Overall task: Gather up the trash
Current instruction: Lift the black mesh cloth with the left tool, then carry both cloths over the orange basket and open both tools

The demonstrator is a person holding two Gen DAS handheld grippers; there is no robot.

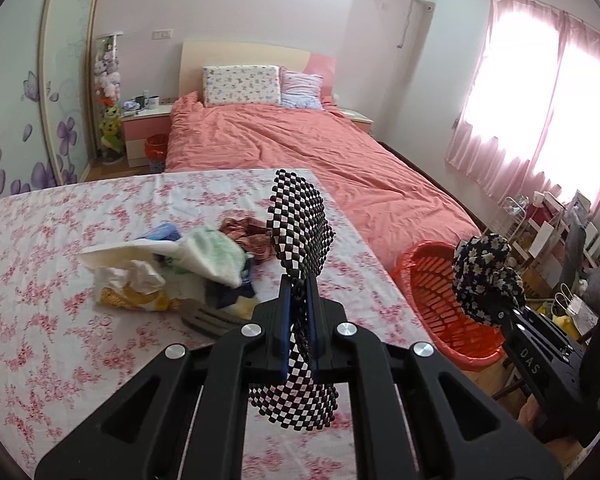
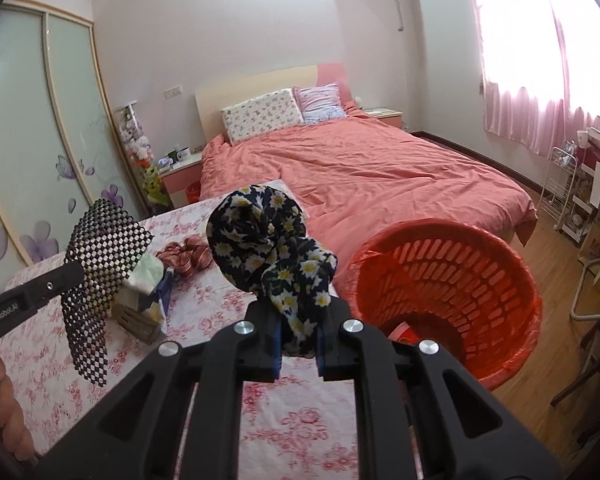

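Left gripper: jaws clamped tight on a black-and-white checkered mesh sheet. The sheet sticks up above the jaws and hangs below them, clear of the tabletop.

Right gripper: jaws nearly closed, pinching a bunched dark floral cloth. The cloth stands up above the jaws with a short tail between the pads, lifted off the tabletop.

In the left wrist view the right gripper with its cloth sits off to the right, in front of the red basket. In the right wrist view the left gripper with the mesh is at the left edge, over the tabletop; part of the person's hand shows below it.

Red basket: slatted, lined with a red bag, on the wood floor just beside the tabletop's right edge, between the tabletop and the bed. Something red lies at its bottom; cannot tell what.

Left on the tabletop, which has a pink floral cover: a pile of crumpled paper and wrappers, a brown patterned cloth behind it, and a small slatted wooden piece in front.
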